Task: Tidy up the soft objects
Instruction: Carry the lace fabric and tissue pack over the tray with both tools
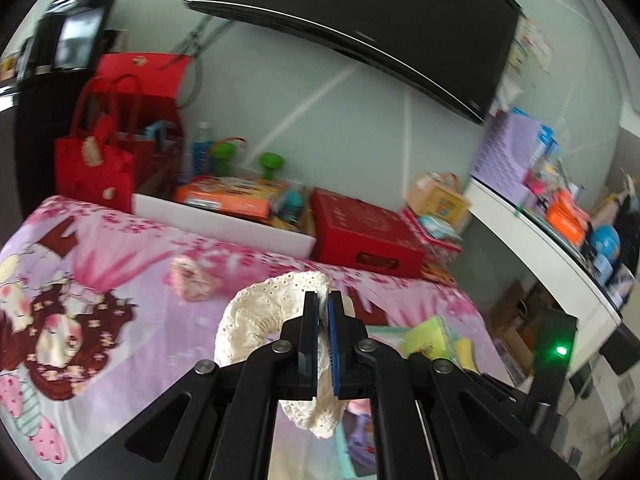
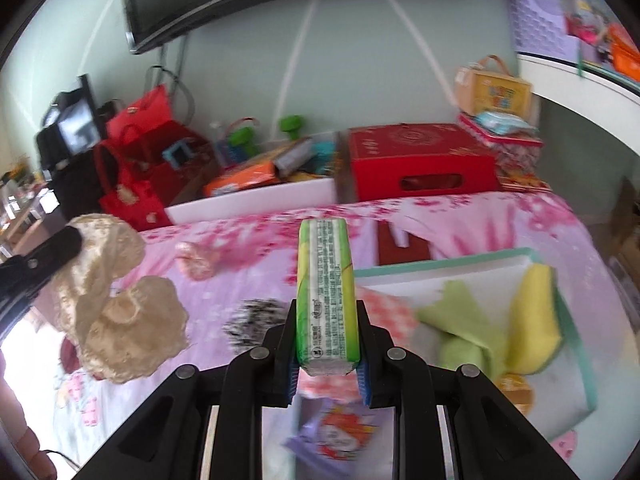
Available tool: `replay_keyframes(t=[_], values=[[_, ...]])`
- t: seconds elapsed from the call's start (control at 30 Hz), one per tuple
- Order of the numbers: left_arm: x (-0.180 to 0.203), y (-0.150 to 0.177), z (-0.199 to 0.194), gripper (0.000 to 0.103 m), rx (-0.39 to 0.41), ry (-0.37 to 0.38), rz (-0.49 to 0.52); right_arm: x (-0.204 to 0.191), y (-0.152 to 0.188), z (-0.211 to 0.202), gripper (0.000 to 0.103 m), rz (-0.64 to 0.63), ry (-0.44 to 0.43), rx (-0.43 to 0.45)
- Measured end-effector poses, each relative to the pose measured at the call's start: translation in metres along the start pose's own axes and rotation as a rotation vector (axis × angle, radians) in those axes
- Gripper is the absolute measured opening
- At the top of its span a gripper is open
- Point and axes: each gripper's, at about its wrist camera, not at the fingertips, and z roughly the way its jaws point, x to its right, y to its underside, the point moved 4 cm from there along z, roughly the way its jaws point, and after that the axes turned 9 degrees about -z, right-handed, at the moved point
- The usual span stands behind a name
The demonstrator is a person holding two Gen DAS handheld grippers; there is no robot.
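— Cream lace, item one: we log a lace cloth (image 1: pixel 264 320) pinched in the left tongs (image 1: pixel 322 300), jaws pressed together on its edge; it hangs clear above the bed (image 1: pixel 132 248). From the right wrist view the same cloth droops in crumpled folds at the left.

— Item two?

— Green-and-white tissue pack (image 2: pixel 326 292), gripped upright along its narrow sides by the right tongs (image 2: pixel 327 344), held above the bed's pink cartoon sheet.

— Surroundings, please.

— On the sheet we count a small pink fabric piece (image 2: pixel 198 262) beyond both tongs, and a black-and-white fuzzy thing (image 2: pixel 254 320), too blurred to name, just left of the right tongs. To the right lies a teal-rimmed tray (image 2: pixel 460 264) holding a green cloth (image 2: pixel 456 312) and a yellow sponge (image 2: pixel 534 320). A purple packet (image 2: pixel 336 436) sits beneath the right tongs.

— And past the bed?

— A white box (image 1: pixel 224 224) of packaged goods, a red box (image 1: pixel 364 232) and a red bag (image 1: pixel 96 160) line the far edge, under a wall-mounted screen (image 1: pixel 380 28).
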Motion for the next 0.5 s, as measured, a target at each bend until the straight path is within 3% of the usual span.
replay_keyframes(t=[0.2,0.5], values=[[0.048,0.028,0.027,0.004,-0.079,0.07,0.085,0.044,0.012,0.005,0.024,0.066,0.068,-0.039],[0.088,0.064,0.067,0.004,-0.178,0.129,0.131,0.103,0.032,0.01,0.024,0.163,0.171,-0.097]])
